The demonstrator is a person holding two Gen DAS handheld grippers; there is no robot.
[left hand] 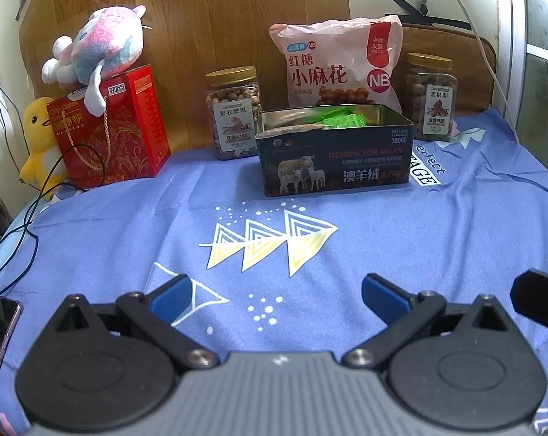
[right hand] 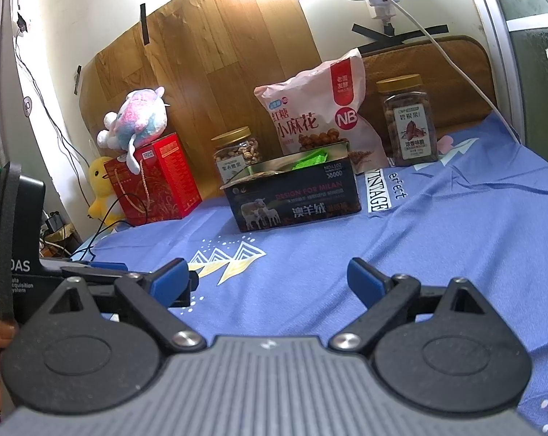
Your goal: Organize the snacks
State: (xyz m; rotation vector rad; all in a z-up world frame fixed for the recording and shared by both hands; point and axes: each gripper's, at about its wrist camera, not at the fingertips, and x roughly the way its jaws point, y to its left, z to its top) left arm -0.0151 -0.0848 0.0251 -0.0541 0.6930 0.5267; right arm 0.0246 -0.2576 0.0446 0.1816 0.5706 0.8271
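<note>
Snacks sit in a row across the upper half of the left wrist view, and we take them left to right. We judge the red box stiff and fairly light, with a cord handle to hook; a plush lying on its top would have to come off first. We expect the left jar to be hard, smooth and a bit slippery, best pinched at the lid or across the body. The tin is rigid, open-topped, green packets inside. The pink bag, we judge, is soft and crushable; grip its top seam. The right jar should handle like the first.

Our left gripper and right gripper both hang spread wide over the cloth, holding nothing. The tin hides the bag's base, and we cannot see how full the tin is.
</note>
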